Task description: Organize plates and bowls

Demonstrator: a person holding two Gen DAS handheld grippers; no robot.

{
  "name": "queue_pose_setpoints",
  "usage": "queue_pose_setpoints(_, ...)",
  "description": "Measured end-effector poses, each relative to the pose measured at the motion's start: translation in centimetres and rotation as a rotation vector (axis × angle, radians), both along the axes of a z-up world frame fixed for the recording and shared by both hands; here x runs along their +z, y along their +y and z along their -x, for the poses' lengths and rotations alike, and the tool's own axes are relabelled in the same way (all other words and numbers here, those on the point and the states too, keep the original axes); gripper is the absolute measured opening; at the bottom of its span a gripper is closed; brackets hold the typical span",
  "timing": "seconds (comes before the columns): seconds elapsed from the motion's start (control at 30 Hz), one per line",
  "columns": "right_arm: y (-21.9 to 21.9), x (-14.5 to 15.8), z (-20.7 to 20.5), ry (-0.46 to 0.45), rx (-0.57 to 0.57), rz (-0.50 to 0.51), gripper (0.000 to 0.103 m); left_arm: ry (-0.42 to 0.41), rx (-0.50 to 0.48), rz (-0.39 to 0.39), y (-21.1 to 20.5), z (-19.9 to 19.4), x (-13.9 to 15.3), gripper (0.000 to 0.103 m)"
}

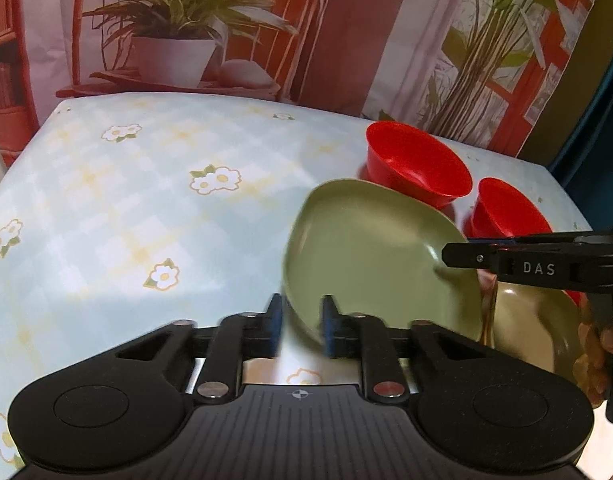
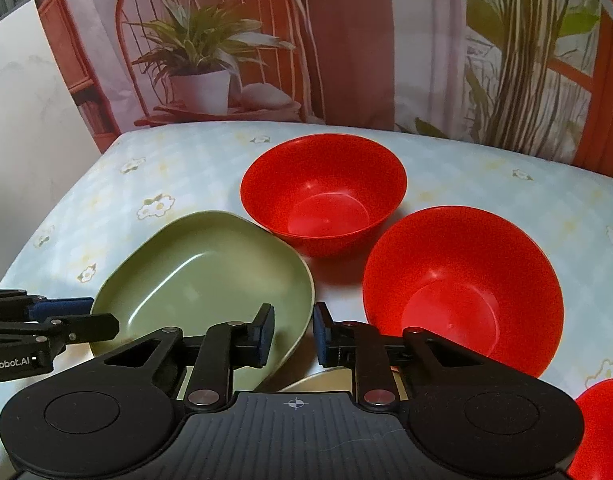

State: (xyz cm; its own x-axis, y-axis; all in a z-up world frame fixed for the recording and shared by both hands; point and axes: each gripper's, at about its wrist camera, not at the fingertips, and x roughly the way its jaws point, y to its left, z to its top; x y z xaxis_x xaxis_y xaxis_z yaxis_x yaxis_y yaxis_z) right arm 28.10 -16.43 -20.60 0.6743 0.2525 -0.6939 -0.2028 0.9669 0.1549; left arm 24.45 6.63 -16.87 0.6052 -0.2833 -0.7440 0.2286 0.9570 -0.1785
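Both grippers are clamping the green plate (image 2: pixel 204 276): the left gripper (image 1: pixel 300 326) pinching its near rim, the right gripper (image 2: pixel 293 334) biting the opposite edge. The plate is tilting over the table (image 1: pixel 146 200), beside two red bowls (image 2: pixel 324 192). It looks stiff, light and glossy, likely slippery; the raised rim seems the safest hold.

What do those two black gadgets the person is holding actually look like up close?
Each is matte black plastic: a ribbed body with two round discs, hinged link bars with silver pivot pins, and two fingers tipped with blue pads. The left gripper matches the right gripper. White lettering reads "DAS" on one side, "nRobot.AI" on another.
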Motion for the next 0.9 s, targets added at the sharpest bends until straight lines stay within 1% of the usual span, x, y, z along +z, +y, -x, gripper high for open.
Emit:
queue_pose_setpoints(0.07, 0.0, 0.1, 0.1, -0.001, -0.003, -0.007, 0.015, -0.009, 0.010, -0.012, -0.1, 0.1, 0.2, 0.019)
queue_pose_setpoints(0.33, 0.6, 1.2, 1.0, -0.029, 0.007, -0.047, 0.015, -0.073, 0.044, -0.016, 1.0, 1.1, 2.3, 0.019)
queue_pose_setpoints(0.53, 0.9, 2.7, 2.3, -0.073, 0.024, -0.079, 0.015, -0.108, 0.059, -0.027, 1.4, 2.0, 4.0, 0.019)
queue_pose_setpoints(0.7, 1.1, 3.7, 4.0, -0.121, 0.047, -0.053, 0.015, -0.136, 0.060, -0.038, 1.0, 3.0, 5.3, 0.019)
queue_pose_setpoints(0.9, -0.4, 4.6, 6.1, -0.152, 0.028, -0.105, 0.015, -0.156, 0.035, -0.055, -0.3, 4.5, 6.6, 0.019)
